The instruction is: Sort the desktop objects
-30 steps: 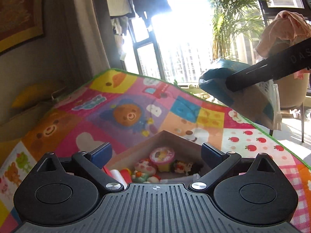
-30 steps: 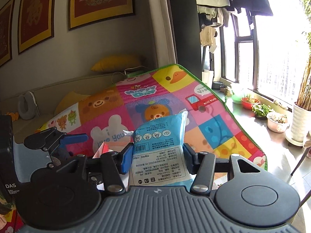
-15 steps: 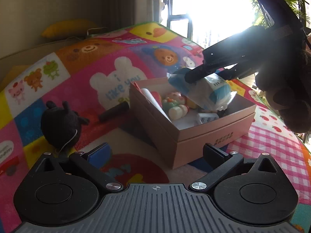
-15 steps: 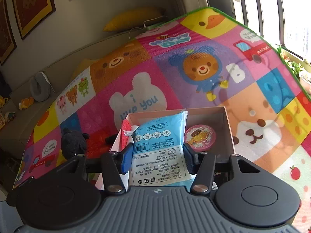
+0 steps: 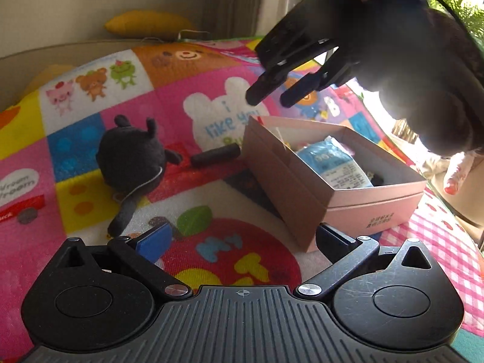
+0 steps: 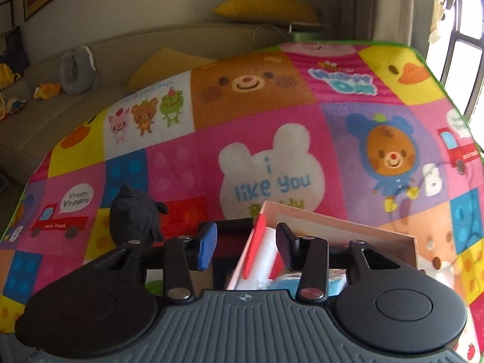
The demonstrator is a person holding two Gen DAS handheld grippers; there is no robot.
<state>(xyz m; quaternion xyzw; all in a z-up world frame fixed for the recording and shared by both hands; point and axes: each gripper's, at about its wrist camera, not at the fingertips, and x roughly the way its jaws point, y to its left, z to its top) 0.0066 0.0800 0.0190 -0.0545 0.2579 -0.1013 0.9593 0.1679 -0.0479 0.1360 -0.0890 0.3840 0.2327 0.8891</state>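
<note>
A pink cardboard box (image 5: 372,211) stands on the colourful play mat (image 5: 211,121). A blue snack packet (image 5: 335,166) lies inside it among small toys. My right gripper (image 5: 273,96) is open and empty, hovering above the box's far left corner; in its own view its tips (image 6: 245,245) straddle the box's left wall (image 6: 260,227). My left gripper (image 5: 242,239) is open and empty, low over the mat in front of the box. A black plush toy (image 5: 130,157) and a black cylinder (image 5: 214,155) lie left of the box.
A beige sofa with yellow cushions (image 6: 266,9) and a grey neck pillow (image 6: 75,72) runs behind the mat. Windows and a plant are at the right. The mat's green edge (image 6: 435,81) falls off at the far right.
My right gripper has let go of the blue snack packet into the box, opened, and lifted up and to the left. My left gripper has drawn back slightly from the box.
</note>
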